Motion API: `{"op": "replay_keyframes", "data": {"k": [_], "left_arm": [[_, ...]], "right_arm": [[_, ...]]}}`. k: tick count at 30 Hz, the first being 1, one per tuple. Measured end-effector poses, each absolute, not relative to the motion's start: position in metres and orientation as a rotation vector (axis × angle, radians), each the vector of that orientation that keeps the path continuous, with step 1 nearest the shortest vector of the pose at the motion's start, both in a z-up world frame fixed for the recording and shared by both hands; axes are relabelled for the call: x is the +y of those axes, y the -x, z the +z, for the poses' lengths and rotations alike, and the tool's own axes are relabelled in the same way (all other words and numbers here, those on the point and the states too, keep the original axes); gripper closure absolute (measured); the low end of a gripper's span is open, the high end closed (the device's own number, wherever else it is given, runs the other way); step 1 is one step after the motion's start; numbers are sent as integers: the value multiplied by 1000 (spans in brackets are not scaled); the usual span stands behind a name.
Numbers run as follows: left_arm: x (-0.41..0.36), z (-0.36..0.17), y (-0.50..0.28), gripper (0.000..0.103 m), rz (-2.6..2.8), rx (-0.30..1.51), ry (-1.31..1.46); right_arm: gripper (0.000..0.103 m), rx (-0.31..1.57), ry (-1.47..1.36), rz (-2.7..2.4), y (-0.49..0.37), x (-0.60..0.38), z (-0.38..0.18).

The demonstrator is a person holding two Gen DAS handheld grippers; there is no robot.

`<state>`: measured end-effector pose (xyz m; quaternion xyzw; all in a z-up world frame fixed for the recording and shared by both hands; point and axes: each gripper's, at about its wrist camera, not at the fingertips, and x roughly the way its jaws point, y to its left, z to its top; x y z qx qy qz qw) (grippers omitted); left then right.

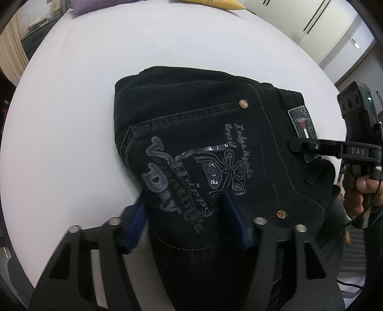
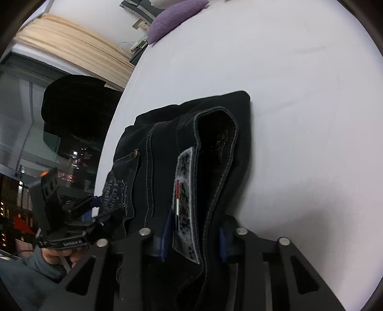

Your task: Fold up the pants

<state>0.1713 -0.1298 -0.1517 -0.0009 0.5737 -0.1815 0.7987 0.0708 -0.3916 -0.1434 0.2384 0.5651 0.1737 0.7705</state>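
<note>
Two tongs straddle the near edge of the folded black pants (image 1: 198,143) on the white bed (image 1: 71,100): the left tongs (image 1: 186,215) half-spread over the pocket end, the right tongs (image 2: 194,236) narrowed around the waistband; actual pinching is unclear. Pants stretch away from both; purple pillow (image 2: 172,19) lies well apart.

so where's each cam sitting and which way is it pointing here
Left wrist: rides the left gripper, looking steeply down on the folded pants, pocket side; its blue fingers straddle the near edge. The right gripper and a hand enter from the right.
Right wrist: rides the right gripper, looking down along the waistband; its fingers flank the grey patch. The left gripper shows at left.
Shared: the pants, white table, purple cushion, and each sees the other gripper.
</note>
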Motion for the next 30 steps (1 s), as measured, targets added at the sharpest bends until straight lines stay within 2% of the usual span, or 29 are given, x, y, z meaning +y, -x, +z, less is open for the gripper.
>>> {"op": "replay_keyframes", "data": {"k": [4, 10, 22, 30], "left_arm": [[-134, -148, -177, 69, -386, 1232, 0], [-131, -139, -180, 81, -399, 1218, 41], [-101, -85, -207, 84, -390, 1093, 154], [-66, -50, -282, 84, -303, 977, 109]], "right_arm": [[77, 1213, -397, 338, -69, -377, -131], [84, 1152, -247, 321, -64, -358, -98], [86, 1017, -129, 378, -88, -324, -31], [86, 961, -157, 426, -200, -314, -20]]}}
